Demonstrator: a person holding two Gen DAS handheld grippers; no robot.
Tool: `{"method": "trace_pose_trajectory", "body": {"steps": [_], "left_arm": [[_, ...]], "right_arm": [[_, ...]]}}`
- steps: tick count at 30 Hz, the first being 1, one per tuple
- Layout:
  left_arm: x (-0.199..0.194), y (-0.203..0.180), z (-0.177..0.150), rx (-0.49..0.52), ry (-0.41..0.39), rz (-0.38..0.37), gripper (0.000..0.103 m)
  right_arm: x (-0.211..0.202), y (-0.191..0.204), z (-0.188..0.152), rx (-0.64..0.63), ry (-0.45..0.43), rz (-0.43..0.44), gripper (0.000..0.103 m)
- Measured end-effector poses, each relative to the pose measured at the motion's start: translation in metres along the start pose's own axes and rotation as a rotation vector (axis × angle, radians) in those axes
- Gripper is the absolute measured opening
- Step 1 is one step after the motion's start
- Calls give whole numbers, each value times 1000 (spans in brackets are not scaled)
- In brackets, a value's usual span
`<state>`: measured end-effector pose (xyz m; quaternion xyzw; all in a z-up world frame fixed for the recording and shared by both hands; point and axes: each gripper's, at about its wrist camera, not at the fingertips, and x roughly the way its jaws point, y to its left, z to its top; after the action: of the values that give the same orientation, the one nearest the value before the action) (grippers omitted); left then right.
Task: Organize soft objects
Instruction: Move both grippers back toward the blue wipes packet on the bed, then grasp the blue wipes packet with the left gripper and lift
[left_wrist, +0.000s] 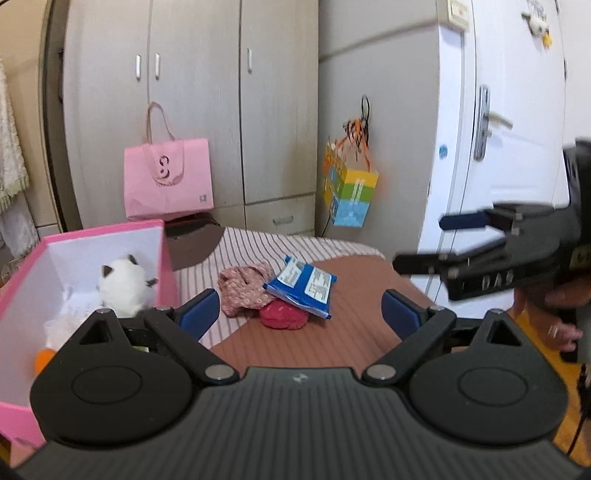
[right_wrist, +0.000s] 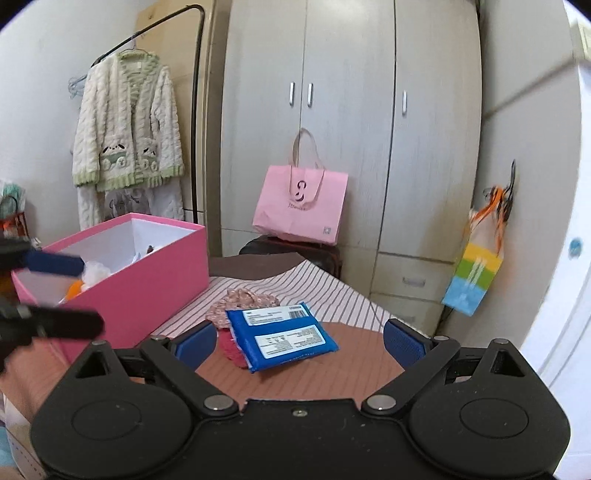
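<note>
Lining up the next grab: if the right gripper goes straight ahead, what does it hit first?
Probably the blue packet, centred between the open right gripper fingers, lying atop the red item; depth uncertain.

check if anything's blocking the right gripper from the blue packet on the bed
Nothing visible does. The right gripper is open with the blue packet straight ahead between its fingers. The packet lies on top of the red knit item and floral cloth.

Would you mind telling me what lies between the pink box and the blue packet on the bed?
In the right wrist view, floral cloth lies between the pink box and blue packet, on striped bedding.
</note>
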<state>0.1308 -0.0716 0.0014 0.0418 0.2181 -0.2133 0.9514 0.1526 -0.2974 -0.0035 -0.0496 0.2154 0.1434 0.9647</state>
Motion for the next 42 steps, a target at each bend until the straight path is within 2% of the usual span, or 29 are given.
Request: {"method": "trace_pose_trajectory", "body": {"steps": [5,7,10,12,13,16,19,26,30,33,37,42], "left_arm": [[44,-1,-7,-67,4,4,92],[60,-1,-9,-88,2,19,87],[84,9,-10,-217,-4,46,84],[97,13,-11,-255,-6,67,82],[103,13,-12,-257,-6,87,75],[116,11,-15,-260,-4,116,68],[126,10,-19,-297,13,91,59],[139,4,-26,-296,32,113,51],[148,4,-29,-306,74,75,36],[148,2,-30,-311,76,85,32],[150,-1,-27,-296,80,115,28],[153,-5,-28,-293,84,141,27]], "right_arm": [[37,-35,-2,81,20,182,97],[57,-46,-2,88,32,232,94],[91,-61,-2,98,78,302,92],[109,-67,-2,114,93,326,92],[120,-71,-2,129,104,339,92],[150,-82,-4,168,147,391,92],[175,-88,-6,178,167,432,91],[210,-102,-9,215,208,518,91],[221,-101,-15,189,239,536,87],[226,-101,-23,197,265,570,75],[215,-101,-25,185,246,616,53],[206,-101,-31,189,235,600,42]]}}
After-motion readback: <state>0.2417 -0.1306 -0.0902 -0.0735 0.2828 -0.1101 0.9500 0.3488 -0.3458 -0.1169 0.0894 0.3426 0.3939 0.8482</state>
